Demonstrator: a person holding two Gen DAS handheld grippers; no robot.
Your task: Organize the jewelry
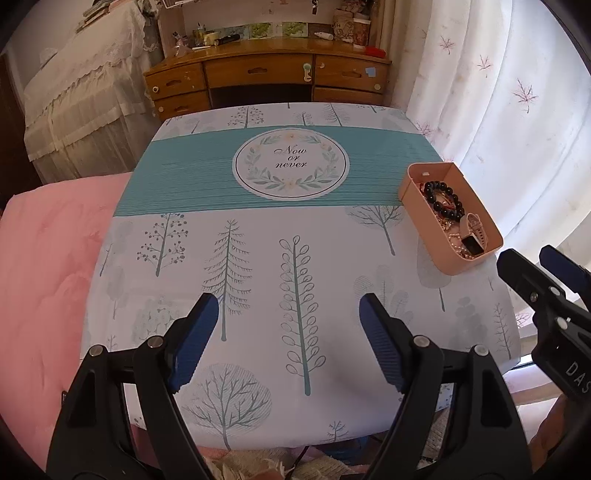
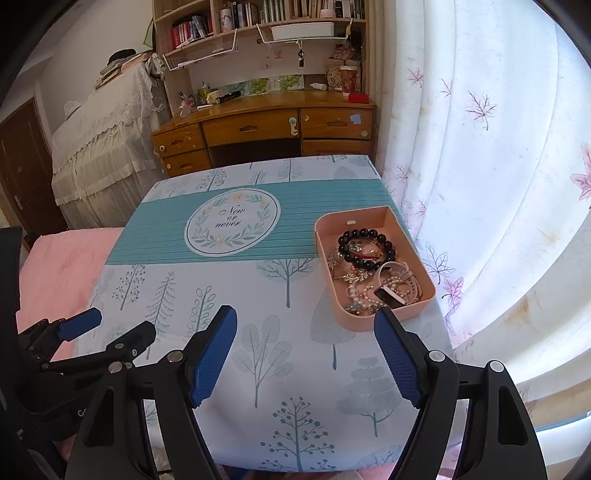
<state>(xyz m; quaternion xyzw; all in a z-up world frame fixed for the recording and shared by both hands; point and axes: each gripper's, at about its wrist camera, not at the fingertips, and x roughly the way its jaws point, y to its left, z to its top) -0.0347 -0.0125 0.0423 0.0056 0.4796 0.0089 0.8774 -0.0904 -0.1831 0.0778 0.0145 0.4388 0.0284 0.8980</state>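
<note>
Home bedroom, wooden desk (image 2: 266, 122), bookshelves (image 2: 258, 18), curtains (image 2: 480, 147)

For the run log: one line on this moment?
left gripper open, empty | right gripper open, empty | jewelry in pink tray | nothing grasped yet

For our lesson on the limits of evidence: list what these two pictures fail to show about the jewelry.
- Left wrist view: the pink tray's near wall hides the pieces at its bottom.
- Right wrist view: chains under the black bead bracelet and watch are tangled, too small to count.
- Both views: the watch face is dark, unreadable.
</note>
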